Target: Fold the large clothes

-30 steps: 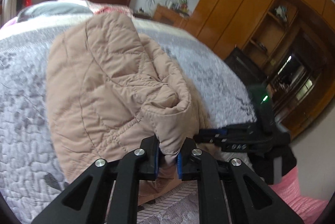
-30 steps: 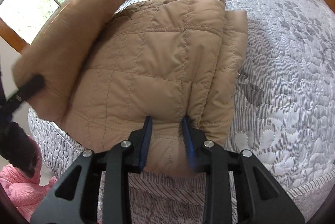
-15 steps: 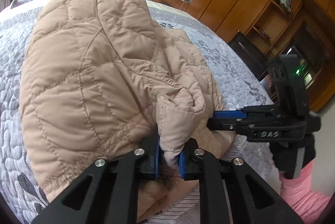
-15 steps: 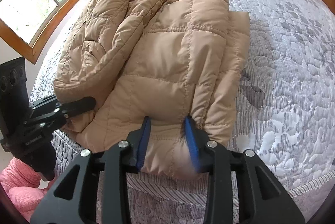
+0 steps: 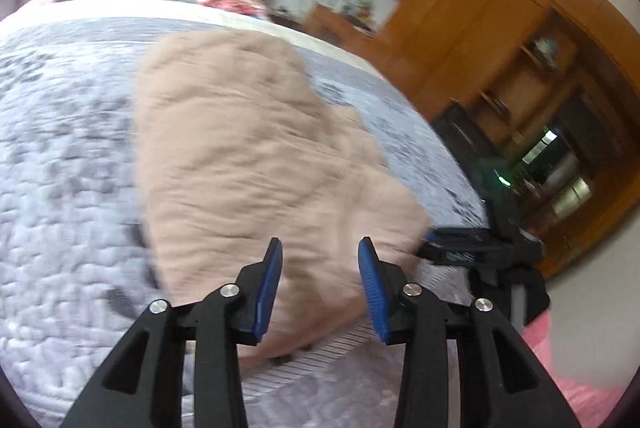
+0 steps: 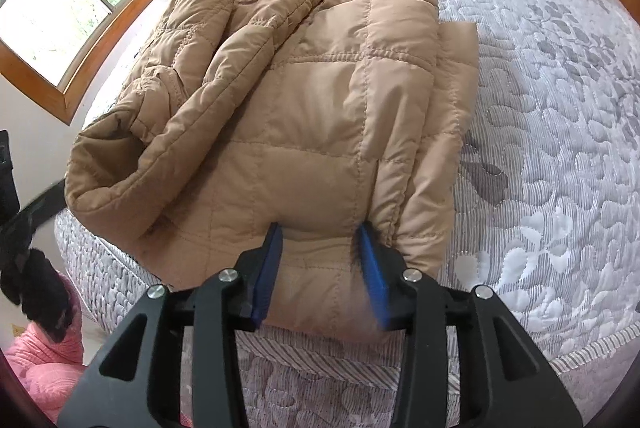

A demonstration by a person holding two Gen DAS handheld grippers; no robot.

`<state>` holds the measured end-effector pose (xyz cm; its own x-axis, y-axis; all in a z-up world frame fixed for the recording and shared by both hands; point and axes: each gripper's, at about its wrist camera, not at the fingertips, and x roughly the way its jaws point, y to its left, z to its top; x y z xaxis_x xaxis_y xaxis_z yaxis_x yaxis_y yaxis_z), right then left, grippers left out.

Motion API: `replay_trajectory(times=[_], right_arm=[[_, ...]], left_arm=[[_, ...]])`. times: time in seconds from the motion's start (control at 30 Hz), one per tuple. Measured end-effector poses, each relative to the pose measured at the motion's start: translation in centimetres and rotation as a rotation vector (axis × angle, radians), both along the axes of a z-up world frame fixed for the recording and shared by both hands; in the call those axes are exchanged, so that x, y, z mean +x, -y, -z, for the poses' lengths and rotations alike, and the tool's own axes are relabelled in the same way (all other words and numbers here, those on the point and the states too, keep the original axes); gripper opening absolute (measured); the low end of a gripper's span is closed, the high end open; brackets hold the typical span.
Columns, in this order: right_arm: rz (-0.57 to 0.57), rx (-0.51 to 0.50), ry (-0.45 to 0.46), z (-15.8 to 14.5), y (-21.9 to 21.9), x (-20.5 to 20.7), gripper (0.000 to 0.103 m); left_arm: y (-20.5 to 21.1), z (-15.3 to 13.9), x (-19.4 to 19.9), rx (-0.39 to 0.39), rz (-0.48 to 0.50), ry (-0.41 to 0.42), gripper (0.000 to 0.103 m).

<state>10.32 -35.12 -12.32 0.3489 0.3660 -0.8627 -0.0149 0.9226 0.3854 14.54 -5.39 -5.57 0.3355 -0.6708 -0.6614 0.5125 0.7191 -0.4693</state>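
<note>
We see the tan quilted puffer jacket (image 6: 320, 132) folded on the grey quilted bed (image 6: 560, 148) | left gripper (image 5: 320, 268) wide apart, empty, just short of the jacket | right gripper (image 6: 320, 256) spread around the jacket's near edge.

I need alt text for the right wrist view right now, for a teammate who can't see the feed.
A tan quilted jacket lies folded on a grey floral bedspread, one sleeve laid across its left side. The right tool is at the jacket's near edge, blue pads apart with a puffy fold between them. A window is upper left.
</note>
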Motion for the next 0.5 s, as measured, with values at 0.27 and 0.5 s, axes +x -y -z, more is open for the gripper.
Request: replay_trajectory(times=[0.27, 0.5], right_arm=[[0.05, -0.015, 0.041, -3.7, 0.9, 0.3, 0.048], [0.029, 0.054, 0.089, -8.5, 0.5, 2.0, 0.075]], left_arm=[[-1.8, 1.1, 3.6, 0.199, -0.2, 0.002, 0.04], [-1.1, 1.0, 3.8, 0.243, -0.202, 0.035, 0.041]])
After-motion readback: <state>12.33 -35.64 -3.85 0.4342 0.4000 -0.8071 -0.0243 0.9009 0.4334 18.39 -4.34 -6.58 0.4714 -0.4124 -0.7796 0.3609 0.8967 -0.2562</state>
